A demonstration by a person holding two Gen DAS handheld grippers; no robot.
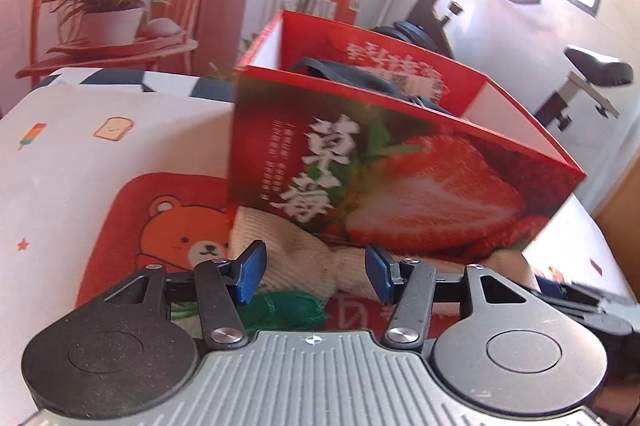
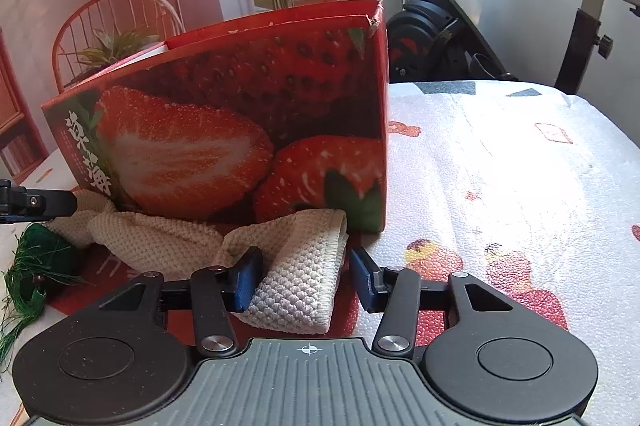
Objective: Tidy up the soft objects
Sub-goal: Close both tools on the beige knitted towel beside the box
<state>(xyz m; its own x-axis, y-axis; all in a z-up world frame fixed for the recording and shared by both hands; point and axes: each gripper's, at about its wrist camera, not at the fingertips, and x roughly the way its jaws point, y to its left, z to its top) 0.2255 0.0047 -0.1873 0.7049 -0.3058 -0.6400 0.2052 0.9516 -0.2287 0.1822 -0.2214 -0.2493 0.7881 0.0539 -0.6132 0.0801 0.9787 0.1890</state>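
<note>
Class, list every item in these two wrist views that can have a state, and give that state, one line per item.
Left gripper: open, above the cream knitted cloth.
Right gripper: open, jaws either side of the cloth's end.
Cream knitted cloth: crumpled, lying against the box's front.
Strawberry box: upright, top open, a dark item inside.
Green tassel: lying loose beside the cloth.

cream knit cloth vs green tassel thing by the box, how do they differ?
The cream knit cloth is a pale, thick weave; the green tassel is dark green with loose threads. The cloth is far larger, sprawling along the strawberry box; the tassel is a small bundle at its left end. Both lie outside the box on the printed cover.
</note>
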